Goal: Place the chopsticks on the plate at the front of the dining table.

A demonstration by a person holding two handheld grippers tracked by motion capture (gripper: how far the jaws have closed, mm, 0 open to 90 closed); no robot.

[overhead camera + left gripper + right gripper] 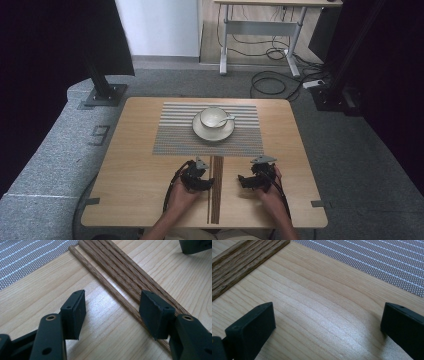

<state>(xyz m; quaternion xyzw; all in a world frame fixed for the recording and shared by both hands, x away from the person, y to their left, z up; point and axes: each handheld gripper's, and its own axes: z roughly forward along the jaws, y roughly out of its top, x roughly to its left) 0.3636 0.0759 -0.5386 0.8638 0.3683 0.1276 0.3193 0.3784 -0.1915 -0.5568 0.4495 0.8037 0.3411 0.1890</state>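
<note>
My left tool point(204, 172) rests low on the pale wooden bench point(135, 165), just left of the bundle of long brown wooden sticks point(216, 187) that lies lengthwise on the near half of the bench. In the left gripper view its jaws are parted and released: one loose stick point(110, 287) on the bundle's left edge runs between them, close to the right pad point(153, 312) but not pinched by both, and the other sticks point(130, 272) pass behind that pad.

My right tool point(247, 179) sits right of the bundle, near it but apart, its jaws spread wide over bare wood and gripping nothing.

Beyond the far end of the sticks lies the grey striped placemat point(175, 140). It carries a cream saucer point(200, 131), a cup point(214, 118) and a small spoon point(230, 118).
</note>
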